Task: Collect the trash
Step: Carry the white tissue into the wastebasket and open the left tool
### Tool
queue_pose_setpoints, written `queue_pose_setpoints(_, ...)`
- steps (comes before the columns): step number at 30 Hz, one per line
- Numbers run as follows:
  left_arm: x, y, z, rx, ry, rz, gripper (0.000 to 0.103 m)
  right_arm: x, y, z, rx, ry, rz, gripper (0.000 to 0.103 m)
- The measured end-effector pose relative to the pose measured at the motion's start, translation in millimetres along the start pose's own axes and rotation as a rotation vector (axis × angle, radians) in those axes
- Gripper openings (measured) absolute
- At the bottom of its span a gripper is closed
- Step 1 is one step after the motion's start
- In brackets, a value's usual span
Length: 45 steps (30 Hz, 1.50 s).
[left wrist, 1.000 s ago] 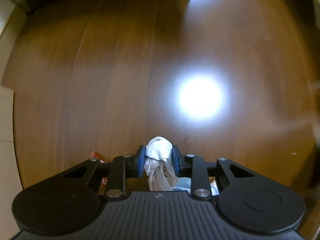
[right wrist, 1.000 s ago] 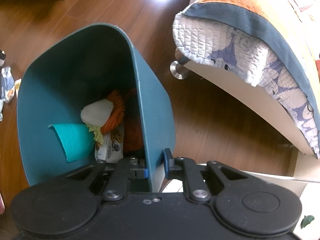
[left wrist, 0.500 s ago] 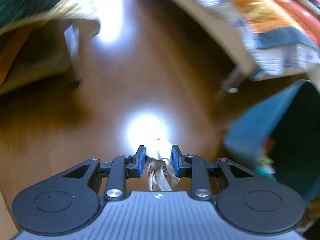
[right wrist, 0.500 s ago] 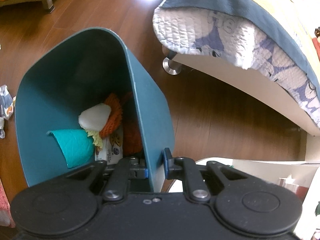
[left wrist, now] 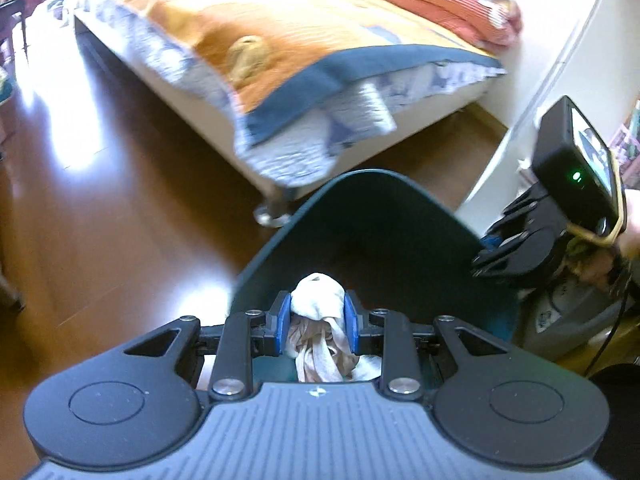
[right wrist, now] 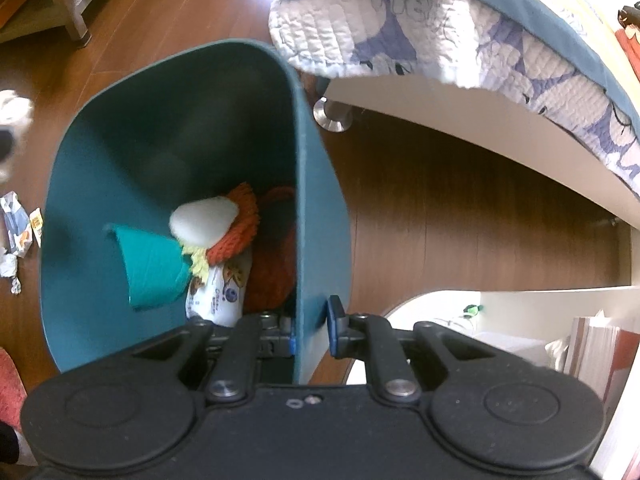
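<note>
A crumpled white cloth rag point(left wrist: 318, 300) sits pinched between the blue pads of the left tongs point(left wrist: 316, 322), its loose tail hanging down behind them; it is held above the open mouth of the tall teal plastic trash bin point(left wrist: 384, 216), just inside the near rim. The right tongs point(right wrist: 312, 328) are clenched on the bin's side wall point(right wrist: 316, 216), one pad inside and one outside; in the left view the same tongs point(left wrist: 486, 248) show at the bin's far right edge, gripped by a hand that is mostly out of frame. Inside the bin lie a folded teal sheet point(right wrist: 150, 268), a white rounded lump point(right wrist: 202, 220), an orange knitted piece point(right wrist: 240, 224) and a white printed packet point(right wrist: 218, 296), piled together against the wall near the right tongs. On the dark wooden floor point(right wrist: 460, 216) to the left of the bin lie a few crumpled wrappers point(right wrist: 16, 236), apart from it. Just beyond the bin stands a low white bed point(left wrist: 192, 120) on a round metal foot point(right wrist: 332, 114), with an orange and navy quilt point(left wrist: 304, 52) drooping over its corner, close to the bin's far rim. A white curved shelf unit point(right wrist: 500, 300) stands to the right.
</note>
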<state>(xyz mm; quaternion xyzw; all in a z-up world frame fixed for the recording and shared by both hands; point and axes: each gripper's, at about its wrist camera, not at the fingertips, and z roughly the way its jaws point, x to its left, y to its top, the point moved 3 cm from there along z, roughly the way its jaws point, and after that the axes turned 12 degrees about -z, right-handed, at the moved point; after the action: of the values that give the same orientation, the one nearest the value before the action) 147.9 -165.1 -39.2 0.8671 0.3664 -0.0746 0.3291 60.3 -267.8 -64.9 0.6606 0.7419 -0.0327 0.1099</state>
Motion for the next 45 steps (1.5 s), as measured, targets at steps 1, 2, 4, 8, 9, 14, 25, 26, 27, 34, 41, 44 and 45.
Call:
queue_pose_setpoints(1,-8,3,5,0.002,-0.004,0.007,0.027,0,-2,-1,0.001,0.003,0.000,0.014)
queue_pose_setpoints(2,-15,6,10,0.005,-0.010,0.013,0.027,0,-4,-1,0.002,0.006,0.000,0.015)
queue_pose_setpoints(4,-24,9,21,0.017,-0.020,0.009,0.027,-1,-7,0,0.004,0.007,0.002,0.015)
queue_pose_setpoints(8,-36,13,47,0.048,-0.009,0.013,0.027,-3,-14,2,0.008,0.010,0.006,0.015)
queue_pose_setpoints(9,-39,15,56,0.061,-0.007,0.010,0.027,-2,-15,2,0.010,0.009,0.003,0.015)
queue_pose_setpoints(14,-46,17,98,0.113,0.017,-0.023,0.027,-5,-13,6,0.001,0.009,0.008,0.015)
queue_pose_setpoints(25,-56,-15,157,0.264,0.098,0.028,0.027,-5,-17,2,-0.005,0.018,0.007,0.015)
queue_pose_setpoints(26,-57,-19,160,0.280,0.101,0.035,0.027,-5,-16,2,-0.005,0.018,0.009,0.015)
queue_pose_setpoints(27,-57,-22,162,0.293,0.102,0.040,0.027,-6,-16,2,-0.005,0.020,0.011,0.015)
queue_pose_setpoints(34,-49,-35,164,0.321,0.081,0.052,0.029,-7,-16,4,0.001,0.024,0.017,0.015)
queue_pose_setpoints(41,-44,-39,150,0.277,0.058,0.078,0.065,-7,-16,5,0.004,0.025,0.024,0.015)
queue_pose_setpoints(44,-42,-39,141,0.277,0.041,0.081,0.065,-8,-16,6,0.009,0.025,0.030,0.015)
queue_pose_setpoints(45,-41,-39,138,0.275,0.037,0.084,0.066,-8,-16,6,0.010,0.025,0.031,0.015)
